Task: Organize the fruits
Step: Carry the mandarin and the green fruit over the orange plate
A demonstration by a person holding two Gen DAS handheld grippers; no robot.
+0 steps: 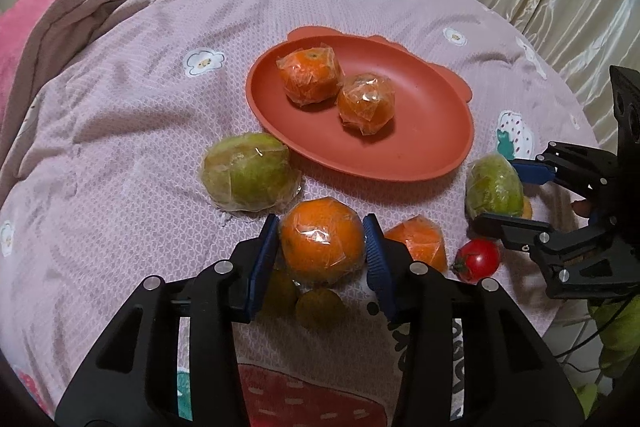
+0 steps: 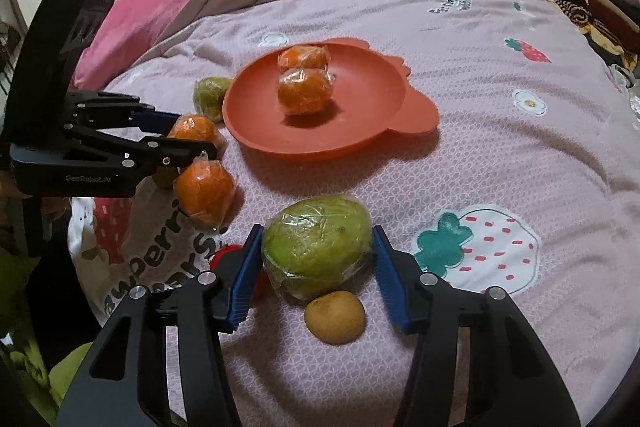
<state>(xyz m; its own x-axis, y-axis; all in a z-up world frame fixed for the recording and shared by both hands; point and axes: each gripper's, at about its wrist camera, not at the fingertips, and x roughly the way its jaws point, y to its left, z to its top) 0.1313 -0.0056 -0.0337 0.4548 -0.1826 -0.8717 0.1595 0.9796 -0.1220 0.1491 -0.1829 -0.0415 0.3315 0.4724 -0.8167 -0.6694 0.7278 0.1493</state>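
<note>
From your left wrist camera, your left hand-held gripper (image 1: 323, 247) pinches a plastic-wrapped orange (image 1: 322, 239), both blue pads pressed to its sides, just above the bed (image 1: 120, 115). Ahead sits the red plate (image 1: 424, 143) with two wrapped oranges (image 1: 310, 77) inside it, touching each other. A wrapped green fruit (image 1: 248, 177) lies just beside the plate's near edge, another orange (image 1: 420, 241) and a small tomato (image 1: 478, 259) lie to the right, and your right hand-held gripper (image 1: 500, 193) straddles a second green fruit (image 1: 494, 187). From your right wrist camera, that green fruit (image 2: 316, 247) rests on the bedspread between the two pads; the left pad touches it, while whether the right pad (image 2: 390, 279) presses on it cannot be told. A small brownish fruit (image 2: 335, 317) lies just below it.
</note>
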